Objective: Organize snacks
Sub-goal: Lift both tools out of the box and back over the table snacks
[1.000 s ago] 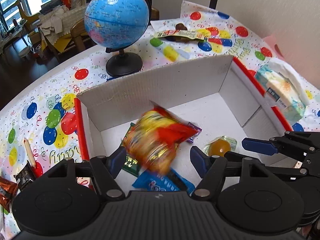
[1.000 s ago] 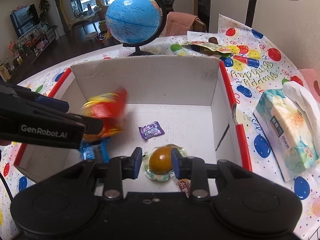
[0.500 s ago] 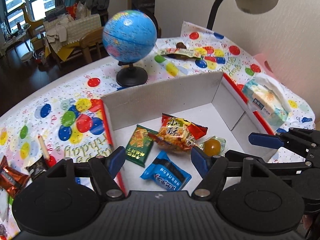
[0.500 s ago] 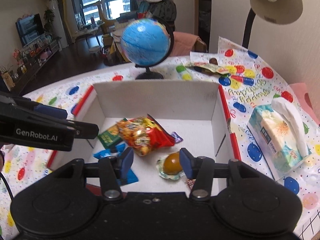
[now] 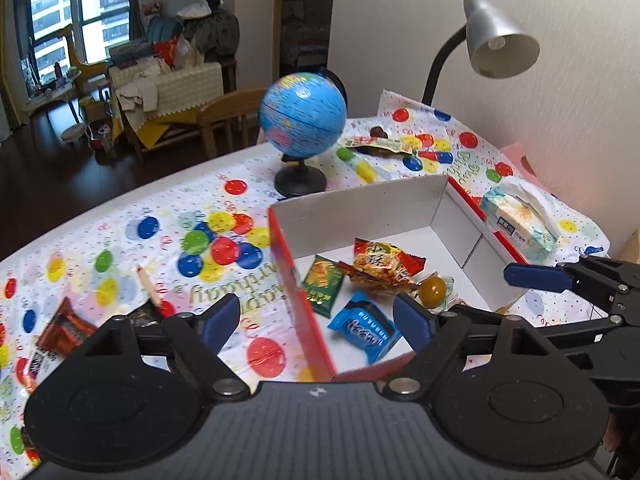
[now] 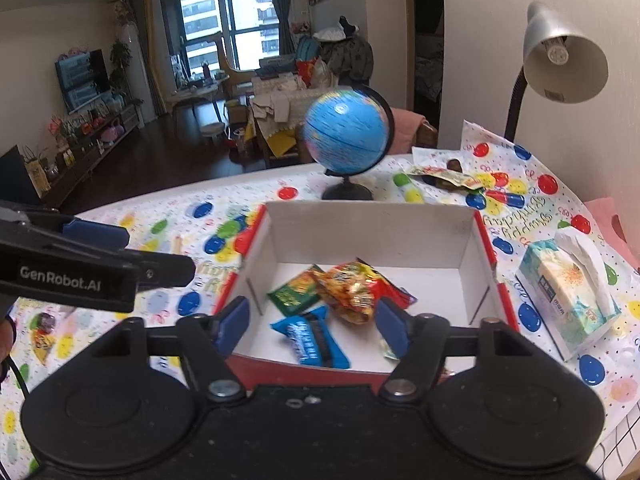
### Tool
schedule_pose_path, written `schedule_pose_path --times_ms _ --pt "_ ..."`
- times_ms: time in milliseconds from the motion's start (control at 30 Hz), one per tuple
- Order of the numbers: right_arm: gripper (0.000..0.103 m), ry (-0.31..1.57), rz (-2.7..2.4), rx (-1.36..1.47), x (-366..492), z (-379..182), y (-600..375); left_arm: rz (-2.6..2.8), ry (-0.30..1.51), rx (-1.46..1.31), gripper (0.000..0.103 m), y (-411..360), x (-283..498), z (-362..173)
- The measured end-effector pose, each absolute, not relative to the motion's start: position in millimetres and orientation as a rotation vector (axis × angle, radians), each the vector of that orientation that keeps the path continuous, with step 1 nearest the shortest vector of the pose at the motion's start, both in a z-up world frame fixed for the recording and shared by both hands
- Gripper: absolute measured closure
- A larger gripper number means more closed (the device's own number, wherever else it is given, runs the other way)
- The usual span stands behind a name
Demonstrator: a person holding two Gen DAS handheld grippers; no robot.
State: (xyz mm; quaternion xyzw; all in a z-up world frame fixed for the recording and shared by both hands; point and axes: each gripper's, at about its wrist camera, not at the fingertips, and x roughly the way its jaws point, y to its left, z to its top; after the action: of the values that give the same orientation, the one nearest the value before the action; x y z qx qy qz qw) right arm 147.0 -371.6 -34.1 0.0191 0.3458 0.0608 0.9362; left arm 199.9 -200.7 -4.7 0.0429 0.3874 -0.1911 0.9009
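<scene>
A white cardboard box with red rims (image 5: 360, 212) (image 6: 372, 232) sits on the balloon-print tablecloth. Inside lie a red-and-yellow snack bag (image 5: 380, 266) (image 6: 352, 292), a green packet (image 5: 322, 282) (image 6: 294, 294), a blue wrapped bar (image 5: 364, 332) (image 6: 310, 338) and an orange jelly cup (image 5: 434, 288). My left gripper (image 5: 316, 322) hangs above the box's left wall, its jaws opening with nothing between them. My right gripper (image 6: 312, 326) hovers over the box's near edge, jaws opening and empty. More wrapped snacks (image 5: 64, 328) lie loose on the cloth at the left.
A blue globe (image 5: 302, 120) (image 6: 348, 132) stands behind the box. A grey desk lamp (image 5: 496, 48) (image 6: 560, 60) leans over the right. A tissue pack (image 5: 518, 222) (image 6: 568, 296) lies right of the box. Snack wrappers (image 5: 376, 144) rest at the table's far side.
The snack bag dropped from the left gripper into the box and the jelly cup was let go by the right. Both grippers rose, pulled back and opened wider.
</scene>
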Motion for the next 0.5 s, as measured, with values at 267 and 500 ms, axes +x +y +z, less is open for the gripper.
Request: schedule_pose_path --times_ms 267,500 --pt "0.016 0.67 0.161 0.042 128 -25 -335 -0.366 0.78 0.052 0.019 -152 173 5" --pt "0.01 0.657 0.218 0.058 113 -23 -299 -0.326 0.747 0.018 0.005 -107 146 12"
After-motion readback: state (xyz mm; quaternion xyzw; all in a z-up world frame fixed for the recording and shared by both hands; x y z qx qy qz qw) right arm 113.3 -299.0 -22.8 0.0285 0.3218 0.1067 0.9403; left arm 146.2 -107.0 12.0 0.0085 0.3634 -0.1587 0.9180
